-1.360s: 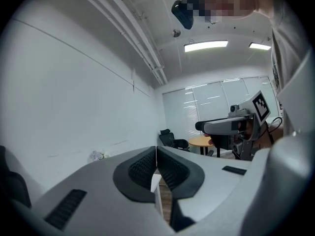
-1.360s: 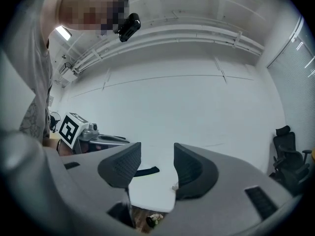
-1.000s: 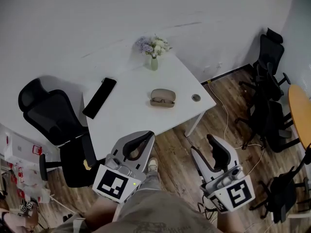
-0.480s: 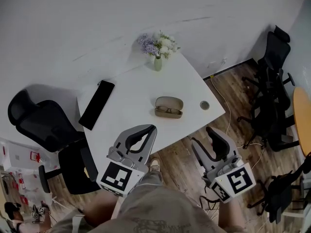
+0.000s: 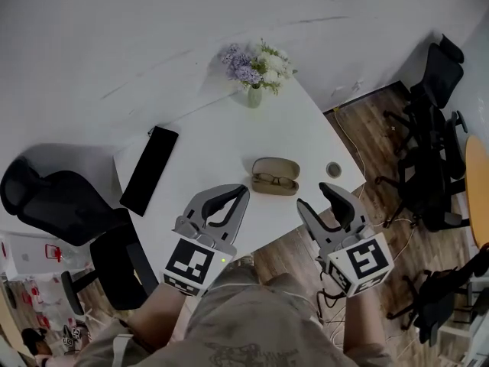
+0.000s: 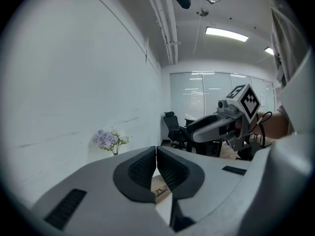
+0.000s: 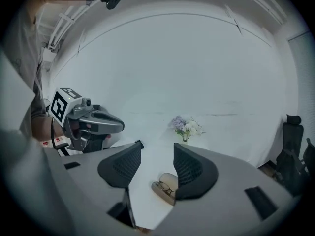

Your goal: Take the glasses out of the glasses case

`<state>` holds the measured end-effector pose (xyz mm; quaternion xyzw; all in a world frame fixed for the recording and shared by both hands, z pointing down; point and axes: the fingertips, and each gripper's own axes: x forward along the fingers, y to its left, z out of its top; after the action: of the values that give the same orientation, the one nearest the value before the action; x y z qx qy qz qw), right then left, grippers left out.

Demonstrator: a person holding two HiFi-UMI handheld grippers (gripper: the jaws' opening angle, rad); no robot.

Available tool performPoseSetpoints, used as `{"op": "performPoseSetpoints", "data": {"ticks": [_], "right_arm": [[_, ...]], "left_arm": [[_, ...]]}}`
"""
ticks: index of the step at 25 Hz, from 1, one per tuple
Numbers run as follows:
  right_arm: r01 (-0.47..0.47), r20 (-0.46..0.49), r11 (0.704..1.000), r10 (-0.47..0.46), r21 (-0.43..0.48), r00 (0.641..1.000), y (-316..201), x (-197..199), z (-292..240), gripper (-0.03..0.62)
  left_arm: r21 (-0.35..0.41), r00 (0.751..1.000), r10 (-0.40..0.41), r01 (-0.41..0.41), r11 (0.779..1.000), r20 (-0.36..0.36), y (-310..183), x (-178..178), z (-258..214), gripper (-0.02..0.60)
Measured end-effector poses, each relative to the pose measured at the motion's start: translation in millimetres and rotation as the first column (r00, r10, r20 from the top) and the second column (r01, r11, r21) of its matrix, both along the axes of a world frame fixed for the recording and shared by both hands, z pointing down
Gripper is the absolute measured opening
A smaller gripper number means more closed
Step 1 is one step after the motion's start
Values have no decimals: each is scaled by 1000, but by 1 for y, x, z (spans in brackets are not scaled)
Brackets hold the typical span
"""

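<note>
Tan oval glasses case [image 5: 276, 168] lies open on white table [image 5: 206, 147], near its front edge, dark-framed glasses [image 5: 275, 180] inside. Left gripper [image 5: 244, 191] at case's 7 o'clock: jaws together, empty. Right gripper [image 5: 317, 197] at 5 o'clock: jaws apart, nothing between. Flower vase [image 5: 254, 96] at 12, flat black slab [image 5: 149, 170] at 9, small round disc [image 5: 333, 170] at 3.

Open tan glasses case [image 5: 275, 176] on table, glasses [image 5: 275, 180] inside

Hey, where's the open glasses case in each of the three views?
Head view: glasses case near the table's front edge, right of centre.
Left gripper view: a sliver below the shut jaws.
Right gripper view: low centre, seen between the open jaws.
Shared landmark: the flower vase behind it.
</note>
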<state>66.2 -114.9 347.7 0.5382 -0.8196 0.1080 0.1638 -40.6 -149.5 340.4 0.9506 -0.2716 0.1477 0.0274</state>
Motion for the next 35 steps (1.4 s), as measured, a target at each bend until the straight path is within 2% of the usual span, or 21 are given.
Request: {"op": "performPoseSetpoints", "data": {"ticks": [7,18,26,30,35], "right_arm": [[37,-118,989,-54,-142,992,-28,-2,46,222],[110,-183,948,-170,-297,968,-70,7,120,222],[184,-185,877,-291,-443,939,-88,4,191,218],[203,-217,846,-346,-494,913,-92,5,226,218],[233,-219,791,-416,-565,883,-87,3,264,218]], "left_arm": [[-53,999,-13,15,998,29,-28,-3,28,20],[-120,994,-60,70,990,89,-56,9,68,20],[-169,987,-90,112,979,133,-70,18,110,20],[-200,984,-97,127,972,152,-72,19,131,20],[-234,979,-102,143,962,179,-72,18,156,20]]}}
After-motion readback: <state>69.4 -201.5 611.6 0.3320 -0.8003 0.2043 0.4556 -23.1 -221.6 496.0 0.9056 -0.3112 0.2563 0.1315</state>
